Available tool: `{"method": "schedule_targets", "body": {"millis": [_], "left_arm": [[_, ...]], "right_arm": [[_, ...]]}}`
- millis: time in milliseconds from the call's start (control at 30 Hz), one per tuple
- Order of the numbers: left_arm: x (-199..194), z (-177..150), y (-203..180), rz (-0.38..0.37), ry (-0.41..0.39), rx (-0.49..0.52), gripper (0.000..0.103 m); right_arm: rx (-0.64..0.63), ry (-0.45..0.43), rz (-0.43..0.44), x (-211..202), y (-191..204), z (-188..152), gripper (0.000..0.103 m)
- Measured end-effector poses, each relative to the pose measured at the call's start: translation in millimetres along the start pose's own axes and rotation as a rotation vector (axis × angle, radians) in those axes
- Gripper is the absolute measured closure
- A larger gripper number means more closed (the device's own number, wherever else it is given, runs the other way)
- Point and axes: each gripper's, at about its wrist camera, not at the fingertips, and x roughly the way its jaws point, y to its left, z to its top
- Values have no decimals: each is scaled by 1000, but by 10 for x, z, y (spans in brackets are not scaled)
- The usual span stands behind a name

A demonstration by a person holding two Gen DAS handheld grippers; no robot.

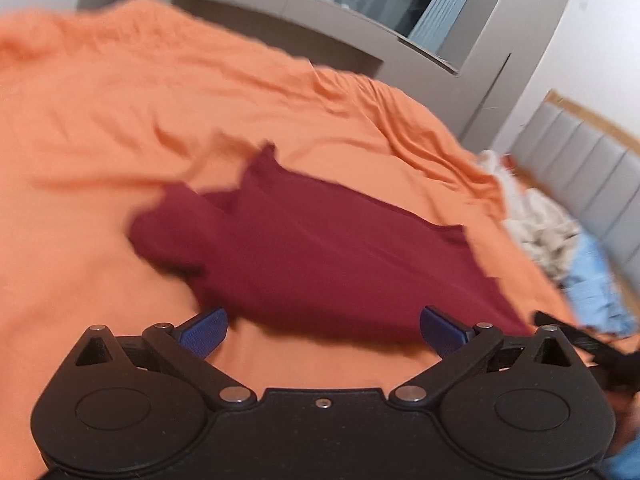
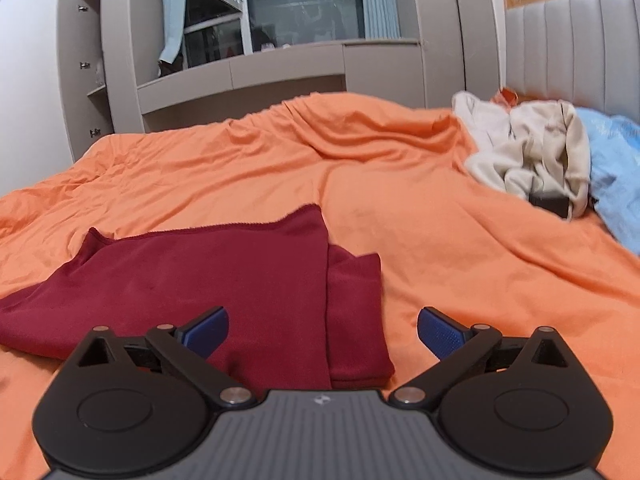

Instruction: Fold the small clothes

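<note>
A dark red garment (image 1: 320, 252) lies partly folded on the orange bedsheet (image 1: 120, 120). In the left wrist view it is blurred and sits just beyond my left gripper (image 1: 323, 330), which is open and empty with blue pads (image 1: 204, 332) spread wide. In the right wrist view the red garment (image 2: 224, 280) lies flat with a folded layer along its right side. My right gripper (image 2: 323, 330) is open and empty, hovering over the garment's near right corner.
A pile of cream clothes (image 2: 528, 152) and a light blue cloth (image 2: 616, 176) lie at the right by the grey padded headboard (image 2: 572, 48). Grey cabinets and a window (image 2: 304, 4) stand beyond the bed. The orange sheet (image 2: 460, 240) is wrinkled.
</note>
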Motion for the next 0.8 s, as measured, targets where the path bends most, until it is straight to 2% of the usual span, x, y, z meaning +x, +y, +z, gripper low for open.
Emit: {"method": "schedule_targets", "body": {"millis": [67, 233, 633, 800], "left_arm": [[64, -67, 22, -12, 30, -33, 1], [126, -116, -13, 18, 7, -26, 1], [291, 53, 224, 27, -43, -223, 1], [347, 43, 180, 60, -49, -198, 1]], "right_arm": [[-27, -6, -7, 5, 42, -8, 0], [-97, -16, -12, 6, 163, -41, 0], [-202, -28, -4, 7, 350, -95, 0], [-215, -4, -7, 62, 354, -103, 0]]}}
